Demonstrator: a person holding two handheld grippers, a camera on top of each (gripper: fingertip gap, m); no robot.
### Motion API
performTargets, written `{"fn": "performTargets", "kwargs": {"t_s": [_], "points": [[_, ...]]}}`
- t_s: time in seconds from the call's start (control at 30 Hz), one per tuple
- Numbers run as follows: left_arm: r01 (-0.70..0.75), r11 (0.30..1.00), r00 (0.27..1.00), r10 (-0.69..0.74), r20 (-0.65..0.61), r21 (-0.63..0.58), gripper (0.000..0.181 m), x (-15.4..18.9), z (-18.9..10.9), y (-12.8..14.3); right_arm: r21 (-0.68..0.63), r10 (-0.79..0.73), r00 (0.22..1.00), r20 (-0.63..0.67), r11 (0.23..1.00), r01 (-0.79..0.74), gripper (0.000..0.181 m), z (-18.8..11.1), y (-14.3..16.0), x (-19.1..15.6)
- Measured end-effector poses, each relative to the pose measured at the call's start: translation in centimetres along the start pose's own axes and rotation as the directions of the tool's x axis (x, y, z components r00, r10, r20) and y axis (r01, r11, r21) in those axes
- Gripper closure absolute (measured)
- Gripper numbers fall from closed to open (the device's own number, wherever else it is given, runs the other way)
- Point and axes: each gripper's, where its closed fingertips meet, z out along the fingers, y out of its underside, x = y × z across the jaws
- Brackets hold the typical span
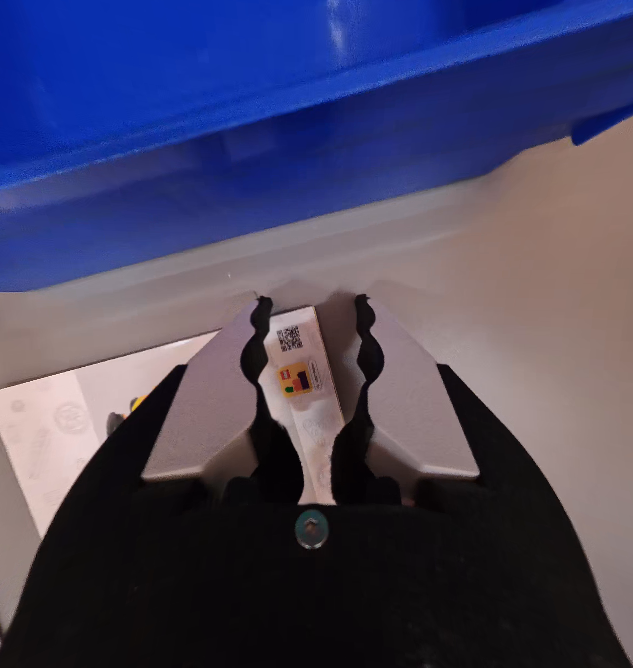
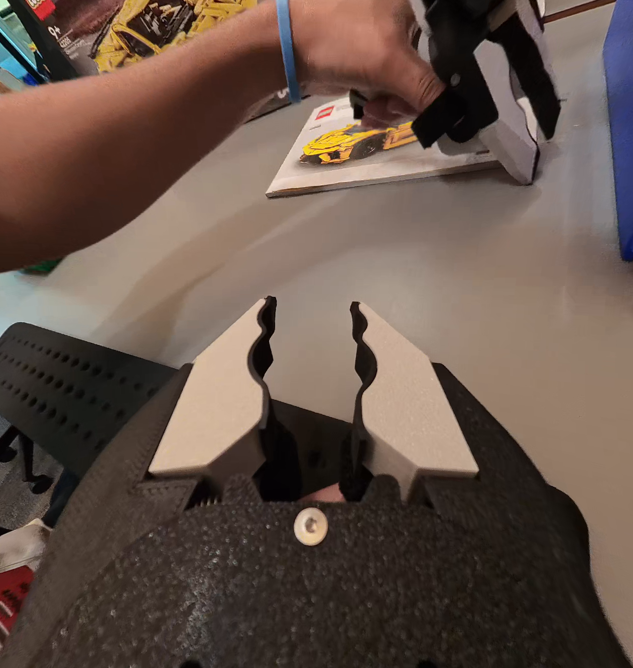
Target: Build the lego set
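Observation:
A white instruction booklet (image 2: pixel 362 162) with a yellow car on its cover lies on the grey table. In the left wrist view its right edge (image 1: pixel 300 365) lies under my left gripper (image 1: pixel 313 300), which is open and points down at it, fingertips at the booklet's far corner. In the right wrist view that left gripper (image 2: pixel 524 119) is held in a person's hand (image 2: pixel 362 54) over the booklet's far right end. My right gripper (image 2: pixel 313 302) is open and empty, low over bare table (image 2: pixel 416 253) in front of the booklet.
A blue plastic bin (image 1: pixel 271 126) stands just beyond the booklet; its side also shows in the right wrist view (image 2: pixel 629 144). The set's box (image 2: pixel 134 32) with a yellow car picture stands at the back left. A black perforated chair back (image 2: pixel 55 390) is at the near left.

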Motion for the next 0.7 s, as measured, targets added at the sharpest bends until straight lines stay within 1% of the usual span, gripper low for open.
{"fn": "performTargets", "kwargs": {"t_s": [0.03, 0.07, 0.1, 0.13, 0.2, 0.33, 0.37, 0.5, 0.63, 0.7], "points": [[0.005, 0.999, 0.999, -0.006, -0.039, -0.034, 0.140, 0.2, -0.1, 0.3, 0.000, 0.001, 1.000, 0.007, 1.000, -0.001, 0.139, 0.0, 0.0, -0.1], [0.001, 0.999, 0.998, -0.004, -0.066, -0.053, 0.139, 0.3, -0.2, 0.6, 0.000, 0.003, 1.000, 0.012, 1.000, -0.003, 0.139, 0.0, 0.0, -0.1], [-0.013, 0.998, 0.997, 0.008, -0.076, -0.069, 0.144, 0.3, -0.4, 0.7, 0.001, 0.005, 1.000, 0.016, 1.000, -0.005, 0.139, -0.1, 0.0, -0.1], [-0.029, 0.996, 0.997, 0.023, -0.073, -0.089, 0.152, 0.1, -0.5, 1.0, 0.002, 0.007, 1.000, 0.020, 1.000, -0.007, 0.139, -0.1, 0.0, -0.1], [-0.058, 0.990, 0.996, 0.048, -0.076, -0.129, 0.161, 0.1, -0.9, 1.5, 0.002, 0.013, 1.000, 0.024, 1.000, -0.013, 0.139, -0.1, 0.0, -0.1], [-0.091, 0.983, 0.995, 0.082, -0.063, -0.159, 0.161, -0.1, -1.6, 1.9, 0.002, 0.021, 0.999, 0.031, 1.000, -0.021, 0.139, -0.1, 0.0, -0.1], [-0.102, 0.981, 0.994, 0.095, -0.052, -0.167, 0.162, -0.2, -1.8, 1.9, 0.002, 0.021, 0.999, 0.030, 1.000, -0.021, 0.139, -0.1, 0.0, -0.1], [-0.117, 0.980, 0.992, 0.122, 0.023, -0.163, 0.178, -1.0, -3.0, 1.5, -0.002, 0.017, 0.999, 0.030, 1.000, -0.017, 0.140, -0.1, 0.0, -0.1], [-0.102, 0.985, 0.988, 0.117, 0.101, -0.143, 0.180, -1.8, -4.4, 1.6, -0.008, 0.002, 1.000, 0.011, 1.000, -0.002, 0.140, 0.0, -0.1, 0.0], [-0.081, 0.990, 0.986, 0.096, 0.133, -0.112, 0.181, -2.0, -5.3, 1.5, -0.011, -0.028, 0.999, -0.042, 1.000, 0.028, 0.140, 0.4, -0.7, 0.7]]}}
